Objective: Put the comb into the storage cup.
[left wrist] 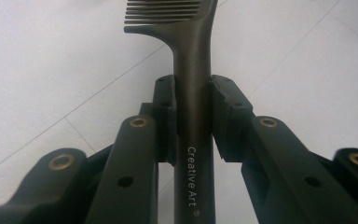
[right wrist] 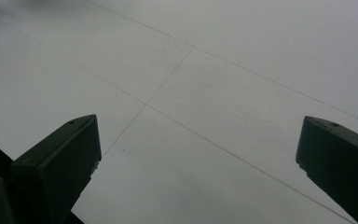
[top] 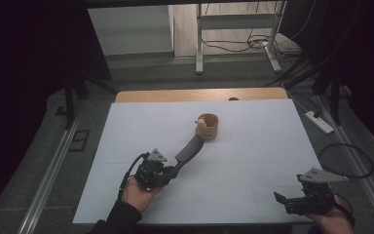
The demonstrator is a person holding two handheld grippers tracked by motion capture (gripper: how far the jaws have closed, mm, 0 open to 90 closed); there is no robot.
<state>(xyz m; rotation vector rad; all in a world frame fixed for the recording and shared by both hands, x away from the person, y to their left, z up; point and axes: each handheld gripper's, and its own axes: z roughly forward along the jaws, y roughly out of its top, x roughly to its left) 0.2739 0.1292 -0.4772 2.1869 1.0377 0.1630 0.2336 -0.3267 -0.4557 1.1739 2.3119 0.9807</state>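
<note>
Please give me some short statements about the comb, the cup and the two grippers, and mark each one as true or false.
1. The left gripper is shut on the handle of the comb. True.
2. The right gripper holds the cup. False: its jaws stand wide apart with nothing between them.
3. The comb's toothed end lies beside the cup. True.
4. The cup lies tipped on its side. False: it stands upright on the white table.
5. The right gripper is at the near right corner of the table. True.
</note>
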